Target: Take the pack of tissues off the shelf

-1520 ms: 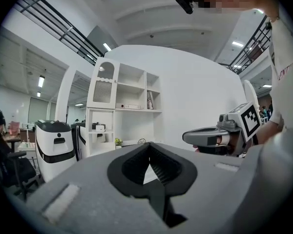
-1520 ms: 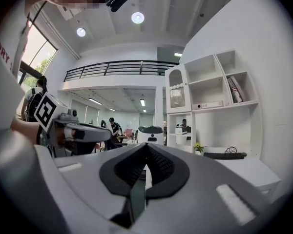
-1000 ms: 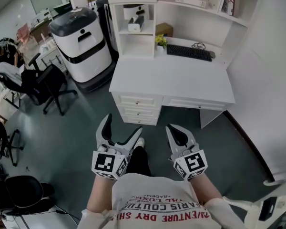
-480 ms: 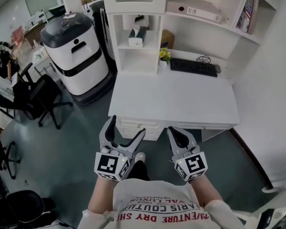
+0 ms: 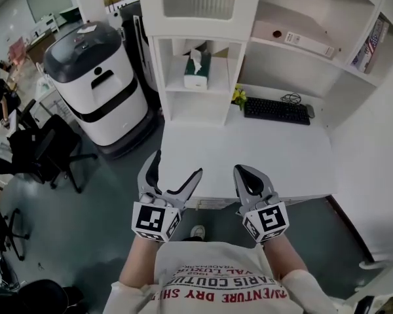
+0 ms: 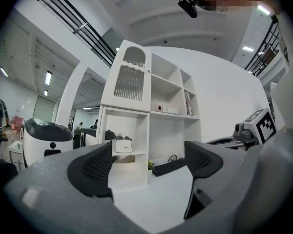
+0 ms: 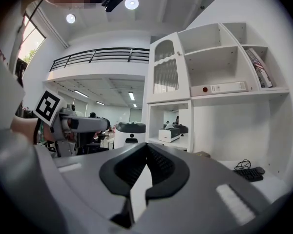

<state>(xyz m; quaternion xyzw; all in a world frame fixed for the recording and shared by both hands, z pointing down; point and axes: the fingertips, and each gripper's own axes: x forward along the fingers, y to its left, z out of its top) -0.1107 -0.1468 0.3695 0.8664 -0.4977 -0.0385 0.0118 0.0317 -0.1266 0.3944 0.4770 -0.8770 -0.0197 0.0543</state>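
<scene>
Left gripper [image 5: 175, 169]: jaws spread wide, empty. Right gripper [image 5: 243, 175]: jaws pressed together, empty. Desk [image 5: 249, 149] lies beyond both. Pack of tissues [image 5: 196, 70] sits far ahead in the shelf [image 5: 174, 85] cubby, nearly straight off the left gripper, the nearer one.

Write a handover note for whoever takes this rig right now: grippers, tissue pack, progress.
Left gripper: jaws wide apart, nothing between them.
Right gripper: jaws together, empty.
Pack of tissues: on the shelf in the open compartment above the left end of the desk, untouched.
Done: person faces the desk, both grippers held low at its near edge.
Left: reach up to the compartment, close on the pack, lift it off.
</scene>
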